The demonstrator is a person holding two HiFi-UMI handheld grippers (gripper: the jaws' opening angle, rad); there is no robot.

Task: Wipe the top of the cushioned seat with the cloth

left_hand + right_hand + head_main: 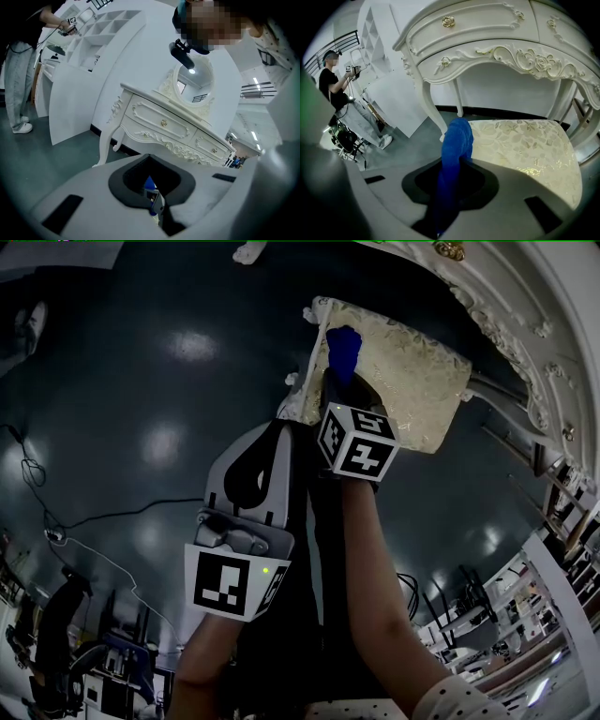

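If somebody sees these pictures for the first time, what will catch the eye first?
A bright blue cloth sticks out of the right gripper, over the left part of the cream, gold-patterned cushioned seat. Behind the seat stands an ornate white dressing table with carved drawers and gold knobs.

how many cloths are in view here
1: a blue cloth, clamped in the right gripper, at the cushioned seat's edge. No other shows.

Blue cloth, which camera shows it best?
Right gripper view: the blue cloth fills the centre, pinched in the right claw at the cushioned seat's edge. Head view shows only its tip; left gripper view, at most a blue speck.
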